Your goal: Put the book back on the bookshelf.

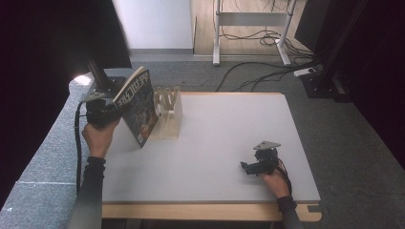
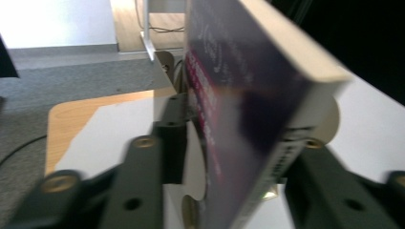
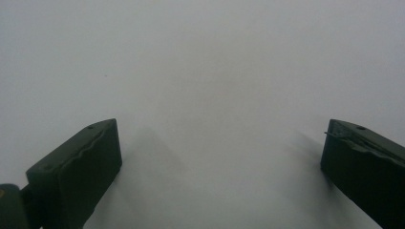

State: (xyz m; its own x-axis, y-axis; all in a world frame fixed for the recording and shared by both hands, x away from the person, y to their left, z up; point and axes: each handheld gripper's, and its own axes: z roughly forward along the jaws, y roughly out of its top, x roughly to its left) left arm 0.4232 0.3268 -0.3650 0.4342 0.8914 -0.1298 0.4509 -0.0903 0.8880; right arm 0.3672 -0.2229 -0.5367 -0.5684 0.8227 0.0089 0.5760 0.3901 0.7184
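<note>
The thick dark-covered paperback book (image 1: 138,106), pinched in the left gripper (image 1: 106,113) at the frame's upper left, should slide upright into the clear slotted rack (image 1: 168,114) slowly, while the right gripper (image 1: 249,167) rests wide open.

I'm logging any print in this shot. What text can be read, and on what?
Book cover, held in the left gripper: large slanted title, not legible.
Book spine: small print, too blurred to read.
Wooden rack, table, right gripper: no text.
</note>
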